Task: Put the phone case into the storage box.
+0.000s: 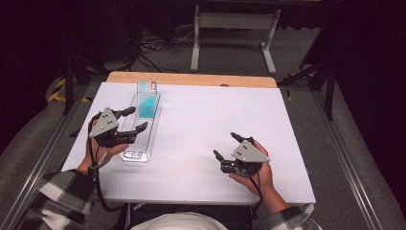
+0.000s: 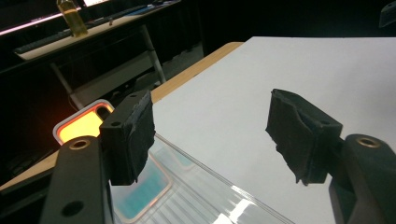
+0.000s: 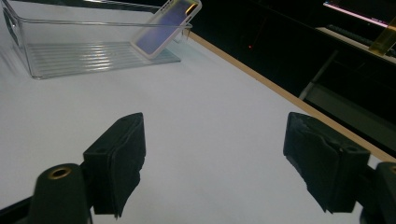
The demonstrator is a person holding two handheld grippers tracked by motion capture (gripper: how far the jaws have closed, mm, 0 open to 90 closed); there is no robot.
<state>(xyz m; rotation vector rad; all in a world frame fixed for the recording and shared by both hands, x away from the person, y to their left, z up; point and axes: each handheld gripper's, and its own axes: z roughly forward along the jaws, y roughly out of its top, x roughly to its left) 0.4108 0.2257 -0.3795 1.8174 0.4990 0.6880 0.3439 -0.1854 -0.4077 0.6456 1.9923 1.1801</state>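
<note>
High view: clear tray (image 1: 143, 139) on the white desk (image 1: 201, 124), lengthwise at the left, holding a phone case (image 1: 148, 103) propped against its far end wall. Left tool (image 1: 136, 120) stands just beside the tray's left wall, jaws apart and empty. Right tool (image 1: 225, 146) rests well apart on bare desk, jaws apart, gripping nothing. Beyond the desk stands a white frame (image 1: 234, 33) amid floor cables (image 1: 158, 45).

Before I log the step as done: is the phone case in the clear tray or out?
In. The phone case leans inside the clear tray, its top propped on the far wall, bottom on the ribbed floor.
</note>
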